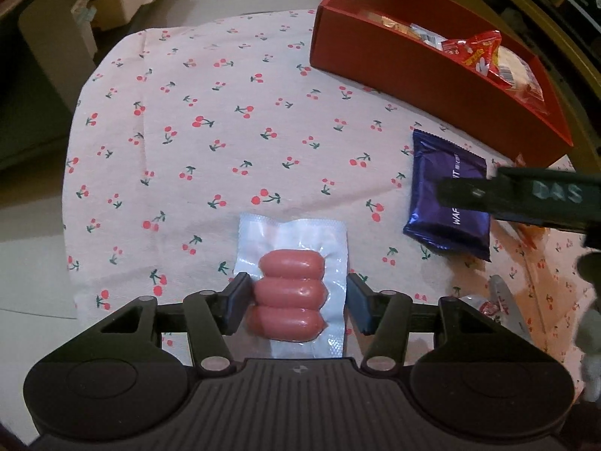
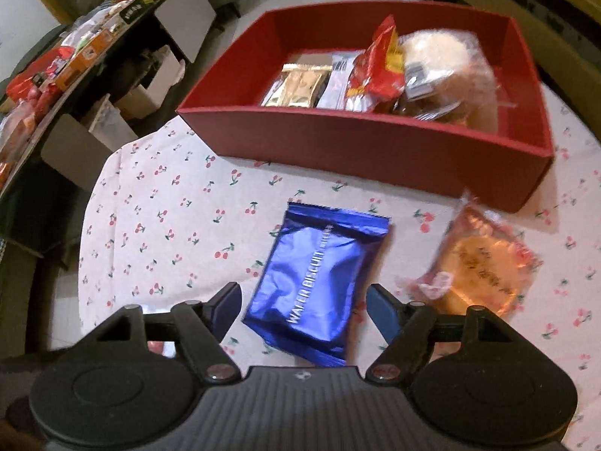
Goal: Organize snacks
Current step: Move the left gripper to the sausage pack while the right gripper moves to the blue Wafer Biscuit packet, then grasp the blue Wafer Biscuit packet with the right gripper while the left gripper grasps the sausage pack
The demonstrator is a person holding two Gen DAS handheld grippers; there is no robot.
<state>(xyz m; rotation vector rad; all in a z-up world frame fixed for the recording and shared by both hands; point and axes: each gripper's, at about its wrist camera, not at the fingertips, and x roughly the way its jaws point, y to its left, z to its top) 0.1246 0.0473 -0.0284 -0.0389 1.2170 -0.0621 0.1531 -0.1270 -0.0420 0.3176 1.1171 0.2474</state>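
Observation:
A clear vacuum pack of three pink sausages (image 1: 291, 297) lies on the cherry-print cloth (image 1: 225, 131). My left gripper (image 1: 296, 300) straddles it, its pads touching the pack's two sides. A blue wafer biscuit pack (image 2: 315, 282) lies flat between the fingers of my right gripper (image 2: 302, 308), which is open with a gap on each side. In the left wrist view that pack (image 1: 447, 195) sits at the right under a finger of the right gripper (image 1: 469, 191). The red box (image 2: 357, 139) behind holds several wrapped snacks.
An orange pastry packet (image 2: 477, 267) lies right of the blue pack, near the box's front wall. A small wrapped sweet (image 1: 488, 306) lies at the cloth's right edge. The round table drops off at the left; a cluttered dark side table (image 2: 75, 56) stands beyond it.

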